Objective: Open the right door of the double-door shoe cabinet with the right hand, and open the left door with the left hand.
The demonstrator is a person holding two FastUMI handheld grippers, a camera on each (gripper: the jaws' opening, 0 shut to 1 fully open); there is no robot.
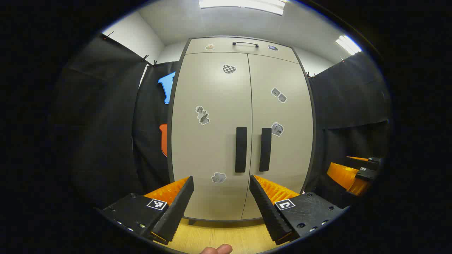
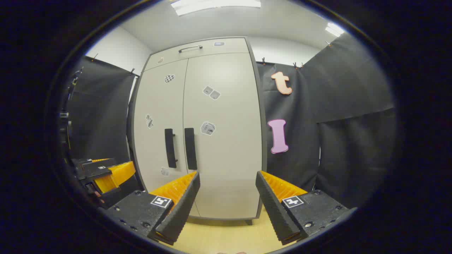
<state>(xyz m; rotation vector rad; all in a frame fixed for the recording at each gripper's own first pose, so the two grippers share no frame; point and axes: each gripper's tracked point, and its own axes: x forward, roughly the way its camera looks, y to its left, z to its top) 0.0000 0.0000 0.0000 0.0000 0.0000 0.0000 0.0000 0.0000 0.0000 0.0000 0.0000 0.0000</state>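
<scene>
Both doors of the shoe cabinet (image 1: 243, 130) stand closed ahead of you, left handle (image 1: 241, 149) and right handle (image 1: 265, 149) side by side. Your left gripper (image 1: 221, 183) and right gripper (image 2: 227, 178) hang short of them, fingers spread wide, holding nothing.

No readable text, stickers on shoe cabinet (image 1: 212, 141) doors seemingly pictorial, too small

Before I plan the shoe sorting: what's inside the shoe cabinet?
Cannot tell. The left door and right door are both closed, hiding the interior; only stickers and two handles show on their fronts.
</scene>
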